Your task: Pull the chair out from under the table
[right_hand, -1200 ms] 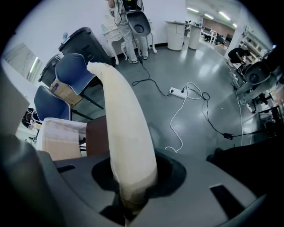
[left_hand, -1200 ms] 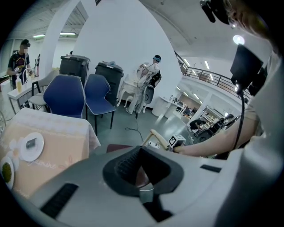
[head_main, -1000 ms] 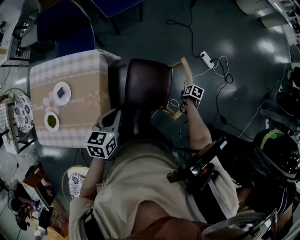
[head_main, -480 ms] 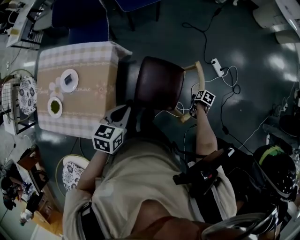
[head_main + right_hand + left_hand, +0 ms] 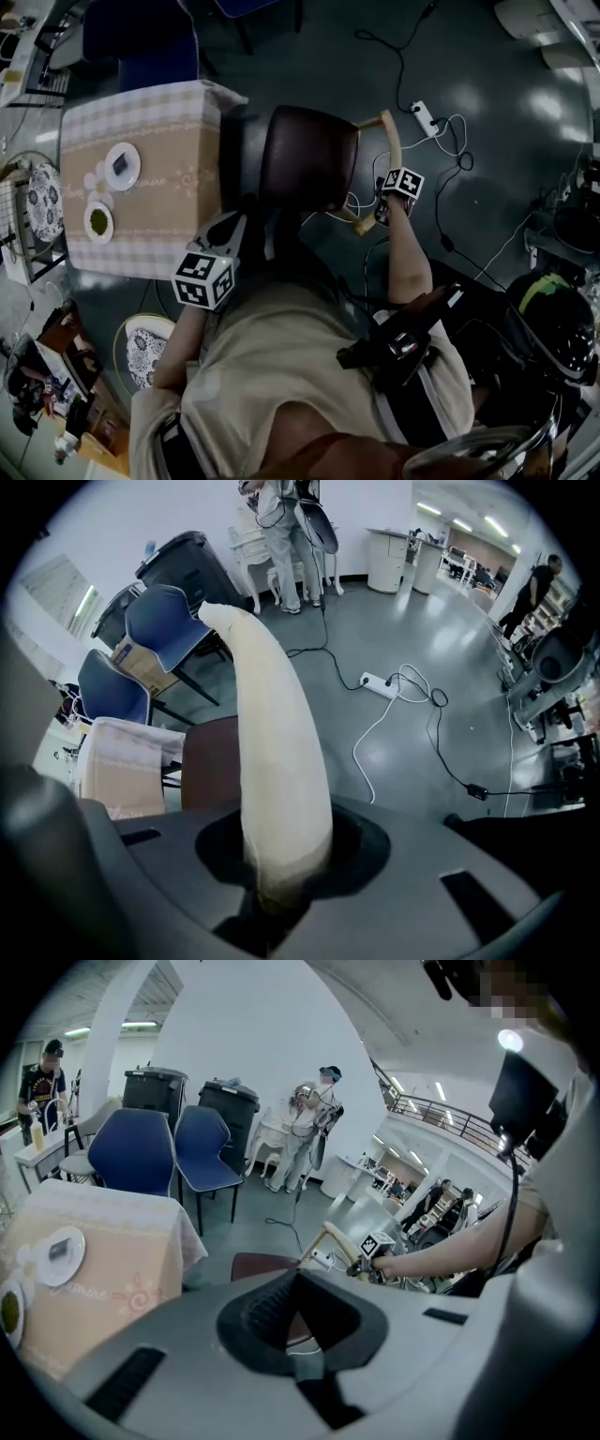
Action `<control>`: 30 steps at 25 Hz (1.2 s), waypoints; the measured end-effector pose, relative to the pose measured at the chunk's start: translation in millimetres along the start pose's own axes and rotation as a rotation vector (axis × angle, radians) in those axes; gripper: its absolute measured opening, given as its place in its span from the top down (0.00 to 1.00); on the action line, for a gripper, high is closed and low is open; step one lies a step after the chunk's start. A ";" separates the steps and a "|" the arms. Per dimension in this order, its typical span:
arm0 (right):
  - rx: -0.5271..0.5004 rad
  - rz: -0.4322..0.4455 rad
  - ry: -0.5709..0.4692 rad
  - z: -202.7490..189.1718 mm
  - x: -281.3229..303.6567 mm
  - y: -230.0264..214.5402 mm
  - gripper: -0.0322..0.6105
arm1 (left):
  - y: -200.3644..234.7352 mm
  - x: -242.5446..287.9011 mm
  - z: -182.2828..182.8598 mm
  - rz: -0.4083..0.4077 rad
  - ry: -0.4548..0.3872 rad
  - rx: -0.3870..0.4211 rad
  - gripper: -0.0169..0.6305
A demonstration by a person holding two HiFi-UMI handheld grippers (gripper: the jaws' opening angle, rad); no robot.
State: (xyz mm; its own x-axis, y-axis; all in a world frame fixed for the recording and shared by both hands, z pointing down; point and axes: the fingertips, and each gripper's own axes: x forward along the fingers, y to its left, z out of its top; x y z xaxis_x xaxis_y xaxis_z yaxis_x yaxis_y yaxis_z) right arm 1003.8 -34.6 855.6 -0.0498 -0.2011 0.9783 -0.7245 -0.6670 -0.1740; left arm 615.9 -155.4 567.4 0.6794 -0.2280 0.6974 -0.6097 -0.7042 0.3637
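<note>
The chair (image 5: 309,159), dark brown in the seat, stands with that seat just beside the edge of the table (image 5: 169,122) and its back turned toward us. Our right gripper (image 5: 384,204) points steeply down onto the pale curved back rail (image 5: 277,752). Its jaws have just been closing, partly open, with the rail between them and gripped. Our left gripper (image 5: 246,217) hangs near the table's corner and the seat's near side, its jaws pressed together on nothing.

The table wears a beige cloth with a checked border. On it a white plate (image 5: 122,166) carries one small dark square item, and a smaller dish (image 5: 97,222) beside it holds something green.

Around the chair, a white power strip (image 5: 419,115) lies on the dark floor beyond the back rail, and its cables (image 5: 450,141) loop close to the rail and our right forearm. Two blue chairs (image 5: 141,1152) stand past the table's far side, with two dark bins (image 5: 155,1096) behind them against the wall. Round patterned stools (image 5: 150,352) sit near the table's other edges. A person (image 5: 314,1129) stands farther back in the room
</note>
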 end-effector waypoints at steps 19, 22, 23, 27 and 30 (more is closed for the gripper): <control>-0.053 0.009 0.037 12.0 -2.6 -4.6 0.81 | -19.2 18.9 4.9 -0.026 0.037 0.045 0.96; -0.050 -0.001 0.043 11.3 -5.7 -12.5 0.81 | -21.6 20.4 2.0 -0.036 0.043 0.041 0.96; -0.048 -0.001 0.045 11.2 -6.0 -13.3 0.81 | -20.9 20.0 1.7 -0.035 0.044 0.041 0.96; -0.040 0.007 0.053 7.8 -4.3 -16.8 0.81 | -20.9 19.5 0.5 -0.027 0.047 0.049 0.96; -0.032 -0.001 0.064 6.8 -6.8 -27.5 0.81 | -24.6 23.0 0.7 -0.033 0.045 0.042 0.96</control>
State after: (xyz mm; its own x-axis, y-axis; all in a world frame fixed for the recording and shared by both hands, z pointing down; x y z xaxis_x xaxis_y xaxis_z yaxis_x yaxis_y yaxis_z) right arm 1028.8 -19.8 853.1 -0.0921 -0.1535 0.9838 -0.7458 -0.6440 -0.1703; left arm 646.8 -143.8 574.1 0.6791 -0.1748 0.7129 -0.5693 -0.7385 0.3612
